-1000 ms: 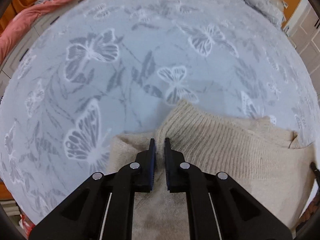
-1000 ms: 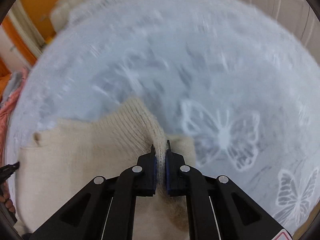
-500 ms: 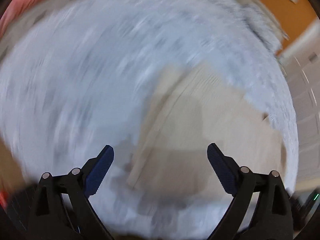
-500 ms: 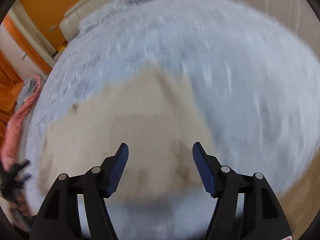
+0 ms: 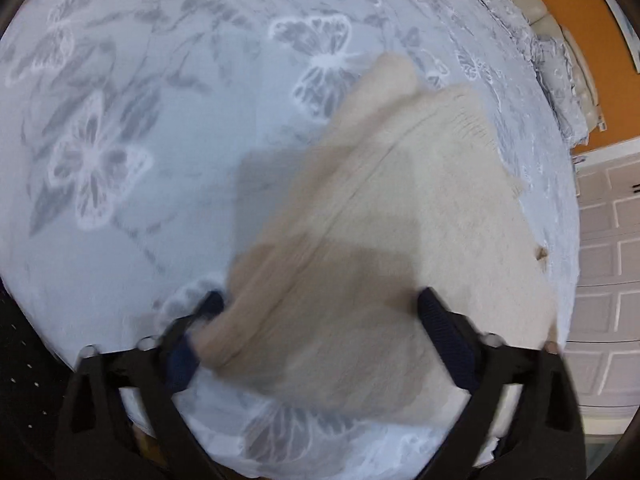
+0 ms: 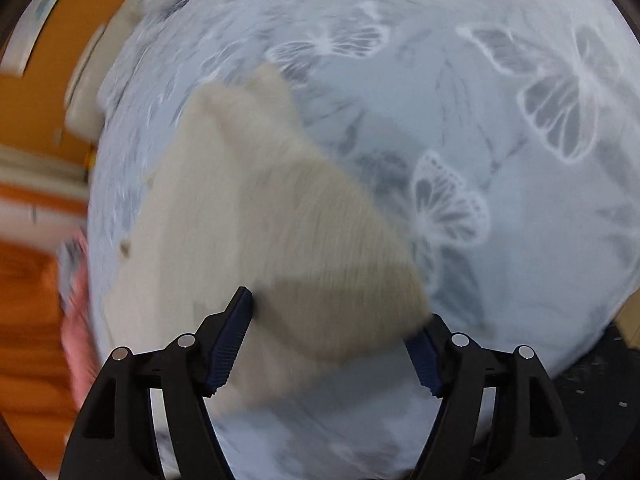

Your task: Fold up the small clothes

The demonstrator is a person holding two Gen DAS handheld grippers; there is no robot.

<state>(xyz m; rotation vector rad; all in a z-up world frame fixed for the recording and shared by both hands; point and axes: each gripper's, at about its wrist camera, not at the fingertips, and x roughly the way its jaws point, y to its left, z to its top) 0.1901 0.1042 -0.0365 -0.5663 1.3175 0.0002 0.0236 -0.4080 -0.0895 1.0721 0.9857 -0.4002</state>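
Left wrist view: the left gripper [image 5: 320, 320] points steeply down over a cream knitted sweater [image 5: 400, 220] lying on a pale blue bedspread [image 5: 140, 160] printed with white and grey butterflies. Its jaws stand wide apart and are closing, with the near end of a folded-over sleeve [image 5: 304, 248] between them. The left pad seems to brush the knit, though blur makes this uncertain; the right pad sits over the sweater body without pinching it. A second ago these jaws were clenched on the ribbed edge of the sweater; now they have let go, and the sleeve lies diagonally across the body.

Right wrist view: the right gripper [image 6: 332, 344] also hangs over the sweater [image 6: 240, 200], jaws spread and closing, a blurred fold of knit between them but not squeezed. A second ago it too was clamped on the knit; now it is released.

The sweater lies near the side of the bedspread [image 6: 520, 260] closest to both cameras, its far end reaching toward the middle.

Only the left view shows panelled white doors [image 5: 608, 280] beyond the bedspread's right edge, with an orange wall [image 5: 592, 40] above. Only the right view shows a pink garment [image 6: 80, 328] at the bedspread's left edge and orange furniture [image 6: 28, 300] beyond it. Both views are motion-blurred.
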